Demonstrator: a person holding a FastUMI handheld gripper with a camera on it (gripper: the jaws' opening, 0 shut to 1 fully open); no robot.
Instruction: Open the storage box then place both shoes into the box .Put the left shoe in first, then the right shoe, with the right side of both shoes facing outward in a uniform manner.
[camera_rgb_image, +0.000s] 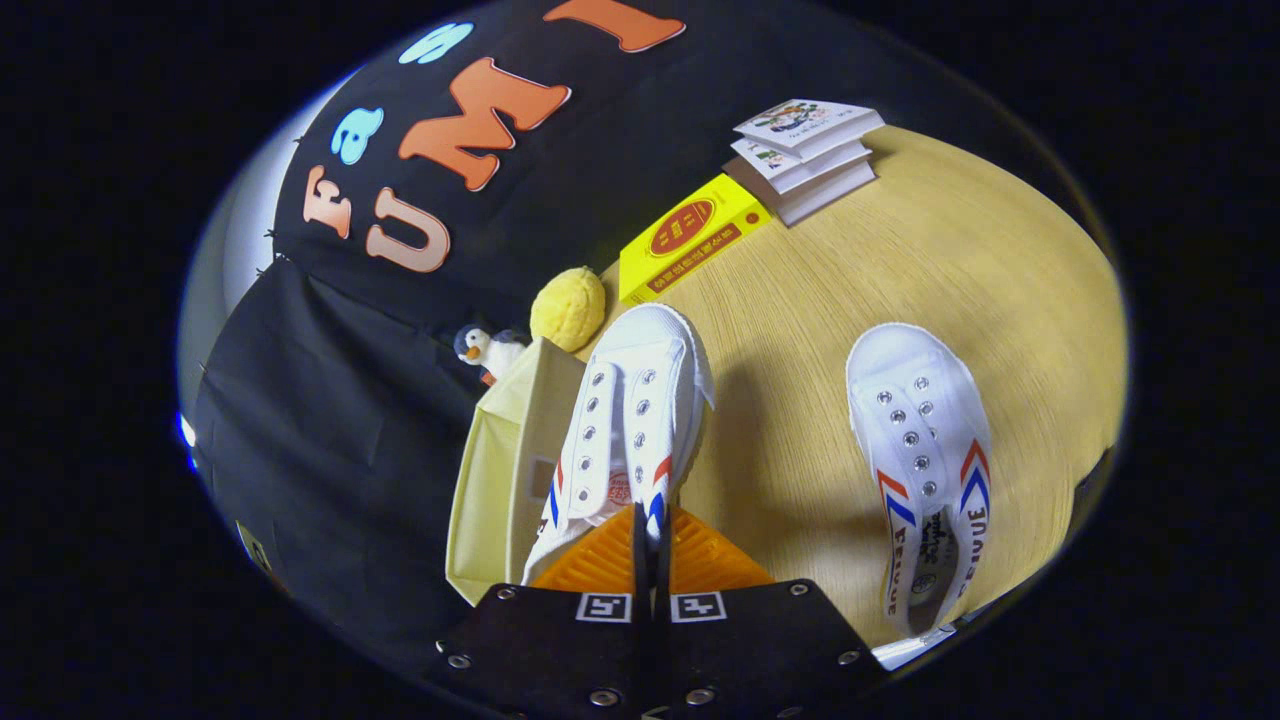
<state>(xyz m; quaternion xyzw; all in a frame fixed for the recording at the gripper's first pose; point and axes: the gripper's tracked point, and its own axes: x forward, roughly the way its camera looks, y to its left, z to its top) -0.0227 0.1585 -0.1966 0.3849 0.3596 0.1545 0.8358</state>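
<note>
- Gripper view, the grasp: the gripper (648, 525) has its two orange fingers (590, 565) drawn almost together, pinching the heel end of a white canvas shoe (630, 420), seemingly by its tongue or collar; the exact strip of fabric caught cannot be told.
- Gripper view, the carried shoe: its toe points away from the fingers, and it appears lifted, part of it hanging over the pale yellow storage box (505, 470) and part over the wooden table (950, 260). Which foot it belongs to cannot be told.
- Gripper view, the box: its mouth looks open, with the near rim just beside the shoe's sole edge. The interior is hardly seen.
- Gripper view, the second shoe (925, 470): it lies flat on the table, well apart from the box and to the right of the fingers, toe pointing away.
- Gripper view, surroundings: a yellow plush ball (568, 307) and a small penguin toy (487, 350) sit beyond the box; a yellow carton (690, 236) and a stack of booklets (808, 155) lie farther back.
- Risk, grip: a pinch on soft fabric alone may let the shoe swing or slip out.
- Risk, entry: the toe or sole could catch the box's soft rim and push the wall inward or shift the box.
- Risk, orientation: a twist on lowering could turn the wrong side outward.
</note>
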